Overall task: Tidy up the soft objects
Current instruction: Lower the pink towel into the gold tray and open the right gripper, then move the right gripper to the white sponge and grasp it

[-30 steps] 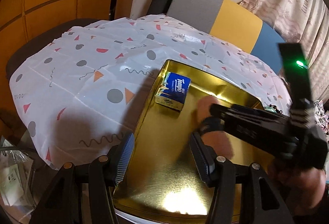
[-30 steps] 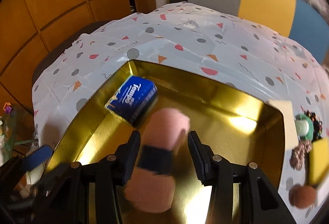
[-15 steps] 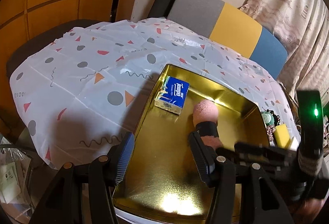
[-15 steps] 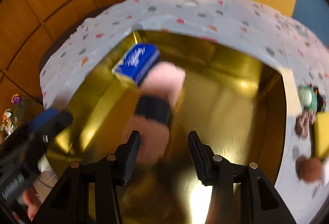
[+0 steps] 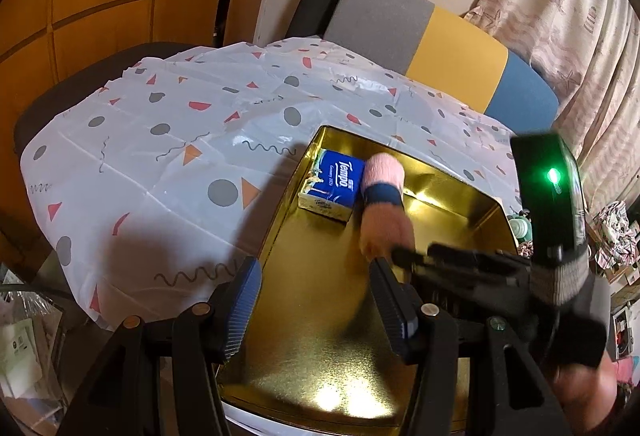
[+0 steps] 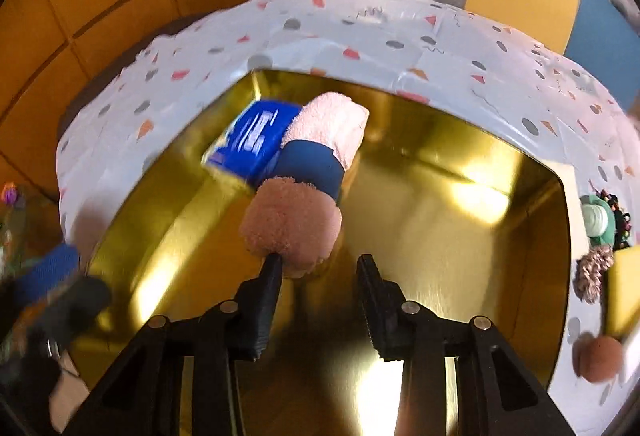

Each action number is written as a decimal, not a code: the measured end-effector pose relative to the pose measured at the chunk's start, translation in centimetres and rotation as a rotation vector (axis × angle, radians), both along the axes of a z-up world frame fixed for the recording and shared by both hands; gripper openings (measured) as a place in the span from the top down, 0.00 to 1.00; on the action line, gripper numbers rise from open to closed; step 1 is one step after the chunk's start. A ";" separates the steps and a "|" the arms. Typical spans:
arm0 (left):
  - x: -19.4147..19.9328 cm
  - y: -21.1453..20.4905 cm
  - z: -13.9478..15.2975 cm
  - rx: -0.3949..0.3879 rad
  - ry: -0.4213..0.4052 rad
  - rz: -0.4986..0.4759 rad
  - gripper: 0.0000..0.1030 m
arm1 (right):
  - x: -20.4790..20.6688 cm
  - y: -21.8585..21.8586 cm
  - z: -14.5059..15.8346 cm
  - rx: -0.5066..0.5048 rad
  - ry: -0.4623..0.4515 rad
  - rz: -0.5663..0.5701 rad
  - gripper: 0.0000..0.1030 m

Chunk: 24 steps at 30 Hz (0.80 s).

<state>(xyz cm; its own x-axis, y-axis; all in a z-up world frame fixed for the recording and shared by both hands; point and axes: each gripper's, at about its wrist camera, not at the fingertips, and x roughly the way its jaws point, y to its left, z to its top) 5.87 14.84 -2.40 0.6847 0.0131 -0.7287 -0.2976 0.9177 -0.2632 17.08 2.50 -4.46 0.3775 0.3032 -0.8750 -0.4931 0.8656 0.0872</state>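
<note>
A pink rolled towel [image 6: 320, 140] with a dark blue band lies in the gold tray [image 6: 460, 164], its side against a blue Tempo tissue pack [image 6: 252, 140]. My right gripper [image 6: 318, 264] hangs just behind the towel's near end. Its jaws are closing and neither pad presses on the towel, though the left fingertip [image 6: 272, 268] is at its fluffy end. In the left wrist view the towel [image 5: 380, 196] and the pack [image 5: 336, 180] sit at the tray's far left corner. My left gripper [image 5: 312, 276] is open and empty over the tray's near edge [image 5: 280, 400].
Right of the tray on the patterned tablecloth [image 6: 400, 36] lie a green and white item [image 6: 596, 220], a braided piece [image 6: 592, 272], a yellow sponge [image 6: 624, 288] and a brown ball [image 6: 600, 358]. A grey, yellow and blue chair back [image 5: 440, 36] stands behind the table.
The right gripper carried the towel in beside the tissue pack, let go of it and drew back a little. The left gripper has stayed where it was.
</note>
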 end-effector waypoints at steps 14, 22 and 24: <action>-0.1 -3.9 0.3 0.045 -0.019 -0.160 0.45 | -4.5 -9.3 5.3 0.170 -0.146 -0.154 0.38; -0.7 -8.3 -0.3 -0.019 0.000 -0.375 0.45 | -6.0 -16.5 5.0 0.170 -0.175 -0.351 0.34; -1.2 -9.7 -0.2 -0.017 -0.009 -0.428 0.45 | -6.4 -18.3 4.0 0.165 -0.148 -0.399 0.34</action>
